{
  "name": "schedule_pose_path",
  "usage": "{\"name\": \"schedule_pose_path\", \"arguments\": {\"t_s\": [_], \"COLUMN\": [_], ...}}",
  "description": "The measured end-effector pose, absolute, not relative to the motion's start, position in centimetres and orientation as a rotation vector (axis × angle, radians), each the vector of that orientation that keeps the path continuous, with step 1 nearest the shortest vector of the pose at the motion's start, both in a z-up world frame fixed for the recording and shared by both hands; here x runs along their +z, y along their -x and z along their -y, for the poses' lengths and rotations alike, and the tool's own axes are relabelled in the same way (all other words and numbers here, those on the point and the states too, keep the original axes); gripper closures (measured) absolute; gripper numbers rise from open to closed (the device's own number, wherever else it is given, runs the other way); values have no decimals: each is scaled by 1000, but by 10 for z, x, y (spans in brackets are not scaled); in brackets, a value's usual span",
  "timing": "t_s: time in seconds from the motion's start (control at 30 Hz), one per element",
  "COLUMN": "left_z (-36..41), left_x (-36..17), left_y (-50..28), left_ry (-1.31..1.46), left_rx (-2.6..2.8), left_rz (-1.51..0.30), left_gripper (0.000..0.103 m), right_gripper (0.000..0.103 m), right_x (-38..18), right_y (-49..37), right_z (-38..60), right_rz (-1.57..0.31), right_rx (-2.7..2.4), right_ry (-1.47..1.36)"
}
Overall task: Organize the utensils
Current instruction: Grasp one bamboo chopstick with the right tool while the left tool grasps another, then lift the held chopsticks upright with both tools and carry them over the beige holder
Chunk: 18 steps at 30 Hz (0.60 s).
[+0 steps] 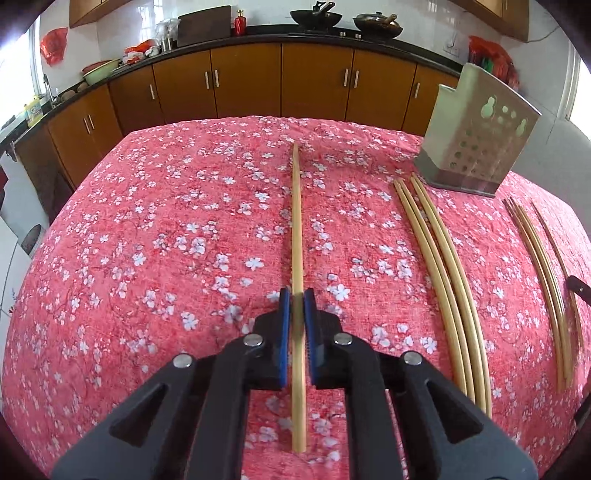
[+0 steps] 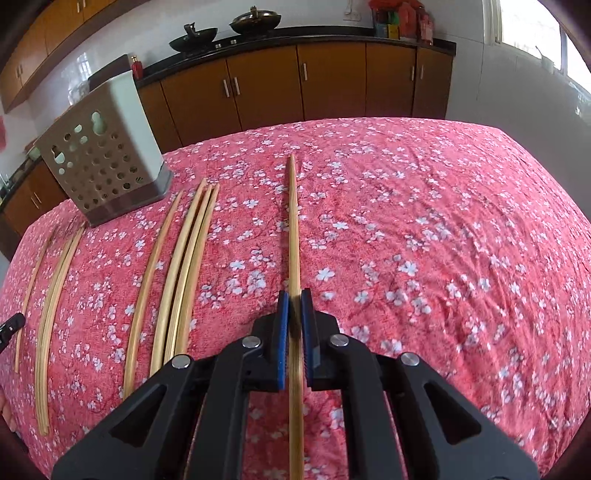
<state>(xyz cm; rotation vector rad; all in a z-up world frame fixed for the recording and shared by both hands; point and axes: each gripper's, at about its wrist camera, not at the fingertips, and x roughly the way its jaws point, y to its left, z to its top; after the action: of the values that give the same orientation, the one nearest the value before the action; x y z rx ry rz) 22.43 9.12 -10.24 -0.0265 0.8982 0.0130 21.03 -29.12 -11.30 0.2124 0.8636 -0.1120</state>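
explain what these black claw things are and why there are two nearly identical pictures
Each picture comes from a camera mounted on a hand-held claw, looking along its fingers. A person holds one in each hand; there is no robot arm. The left claw is shut on one chopstick. The right claw is shut on another chopstick. Both work over a table with a pink flowered cloth. More loose chopsticks lie on it, near a perforated metal holder, probably where they belong. Kitchen cabinets stand behind.

Bright daylight from side windows (image 2: pixel 532 26), strong fisheye bending, dark vignetted corners, slight motion blur.
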Motion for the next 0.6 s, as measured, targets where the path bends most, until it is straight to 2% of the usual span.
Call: {"name": "schedule_pose_path", "arguments": {"t_s": [0.43, 0.6], "left_z": [-86, -86], "left_x": [-100, -99], "left_y": [-201, -196], "left_ry": [48, 35], "left_rx": [-7, -4], "left_rz": [-889, -891], "left_gripper": [92, 95], "right_gripper": [95, 95], "right_x": [-107, -103], "right_y": [-171, -171], "right_z": [281, 282], "right_rz": [-870, -868], "right_rx": [-91, -91], "right_ry": [-202, -195]}}
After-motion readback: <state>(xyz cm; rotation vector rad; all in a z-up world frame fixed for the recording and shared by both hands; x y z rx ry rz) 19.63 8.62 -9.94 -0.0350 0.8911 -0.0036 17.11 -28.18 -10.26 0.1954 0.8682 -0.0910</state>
